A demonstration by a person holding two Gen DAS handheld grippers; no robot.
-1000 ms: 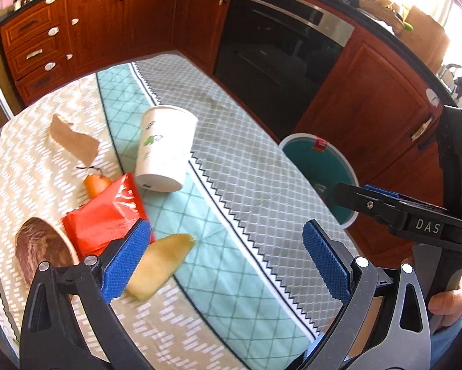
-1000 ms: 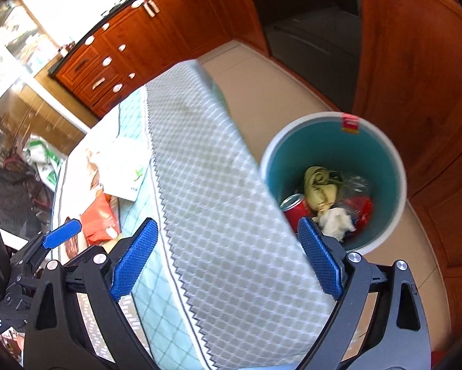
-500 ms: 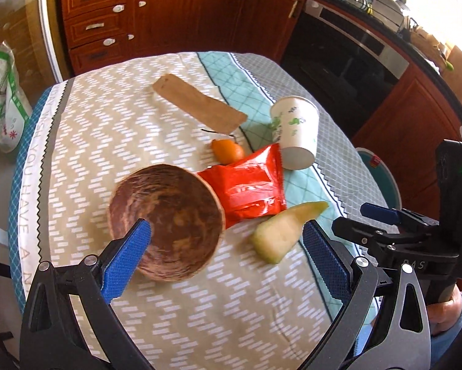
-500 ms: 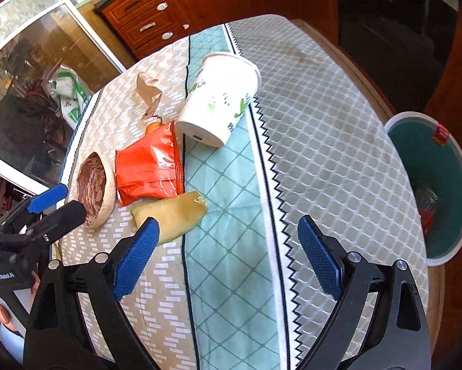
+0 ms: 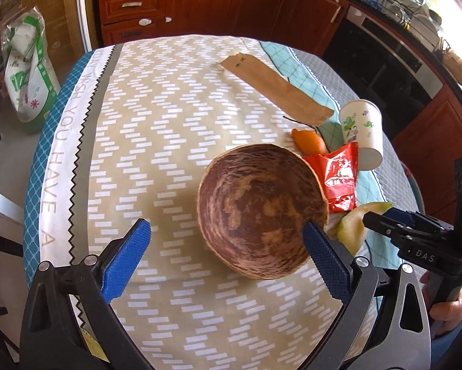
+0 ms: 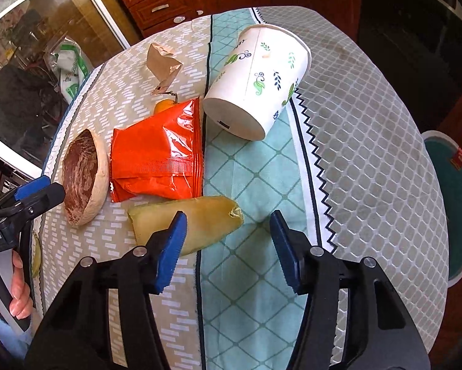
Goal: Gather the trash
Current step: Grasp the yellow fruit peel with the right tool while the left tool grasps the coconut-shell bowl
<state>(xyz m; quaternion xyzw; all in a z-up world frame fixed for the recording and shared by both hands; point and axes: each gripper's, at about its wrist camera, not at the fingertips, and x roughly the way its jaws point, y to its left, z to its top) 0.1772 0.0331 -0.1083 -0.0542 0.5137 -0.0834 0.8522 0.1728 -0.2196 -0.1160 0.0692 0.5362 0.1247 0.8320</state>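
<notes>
Trash lies on the clothed table: a brown coconut shell half (image 5: 261, 209), a red snack wrapper (image 6: 157, 154), a yellowish melon rind (image 6: 200, 212), a tipped paper cup (image 6: 255, 83), a brown paper bag (image 5: 277, 89) and an orange piece (image 5: 309, 141). My left gripper (image 5: 224, 243) is open and hangs over the shell, its right finger near the shell's right rim. My right gripper (image 6: 227, 231) is closing just above the rind. The rind's right end lies between the jaws, and the pads are apart from it.
A teal bin (image 6: 455, 200) with a white rim stands on the floor past the table's right edge. Wooden cabinets and a dark oven (image 5: 385, 58) are behind the table. A white and green bag (image 5: 27, 71) sits on the floor at left.
Both grippers swung from the bin side over the table and sank toward the trash. The left now hovers over the coconut shell. The right jaws have narrowed around the rind's end.
</notes>
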